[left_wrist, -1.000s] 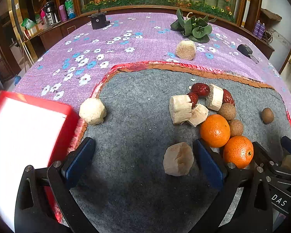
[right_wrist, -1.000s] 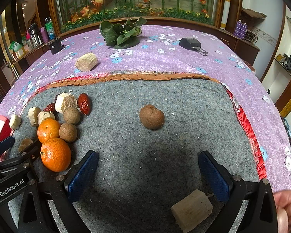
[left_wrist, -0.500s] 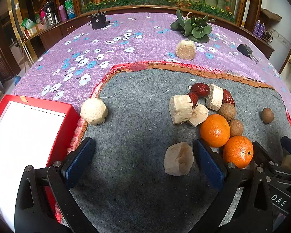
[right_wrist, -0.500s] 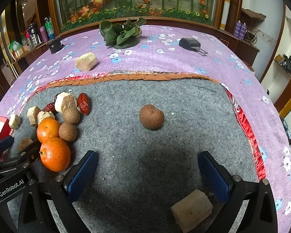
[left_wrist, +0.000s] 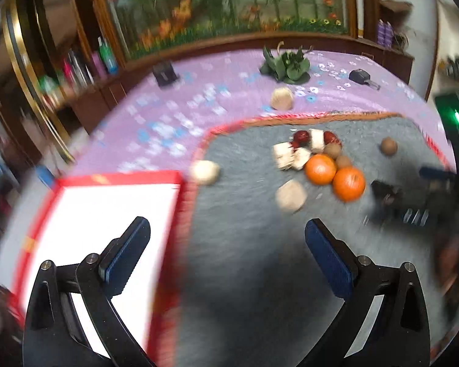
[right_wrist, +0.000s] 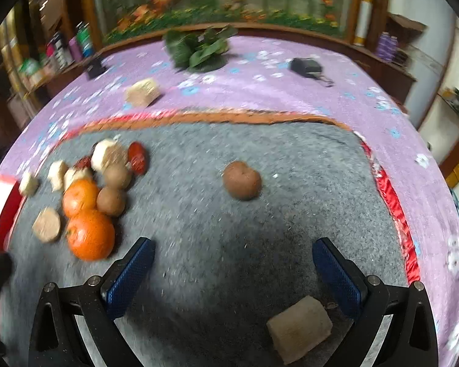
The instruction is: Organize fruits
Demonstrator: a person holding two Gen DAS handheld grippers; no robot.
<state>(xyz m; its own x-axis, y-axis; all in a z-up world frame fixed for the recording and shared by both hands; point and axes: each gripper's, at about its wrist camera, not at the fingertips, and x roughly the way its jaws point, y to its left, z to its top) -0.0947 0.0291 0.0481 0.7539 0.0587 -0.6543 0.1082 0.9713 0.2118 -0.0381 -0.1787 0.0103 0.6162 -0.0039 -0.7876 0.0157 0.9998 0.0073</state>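
Observation:
Two oranges (left_wrist: 348, 183) (right_wrist: 90, 234) lie on the grey felt mat (left_wrist: 244, 244) beside small brown fruits (right_wrist: 110, 201), red dates (right_wrist: 136, 157) and pale cut chunks (left_wrist: 290, 196). A lone brown fruit (right_wrist: 242, 179) sits mid-mat in the right wrist view. My left gripper (left_wrist: 228, 246) is open and empty, raised over the mat's left side next to the red-rimmed white tray (left_wrist: 107, 214). My right gripper (right_wrist: 233, 270) is open and empty above the mat, with a pale chunk (right_wrist: 300, 328) lying near its right finger. Both views are motion-blurred.
The purple flowered tablecloth (right_wrist: 260, 91) carries a leafy green bunch (right_wrist: 202, 50), a pale chunk (right_wrist: 142, 93), a black key fob (right_wrist: 307, 66) and a small black box (left_wrist: 165, 73). Wooden shelves with bottles stand at the left. The other gripper (left_wrist: 413, 202) appears blurred at right.
Both grippers have pulled back and lifted, so the fruit looks farther off. The left one swung left over the tray's edge. Both stay open.

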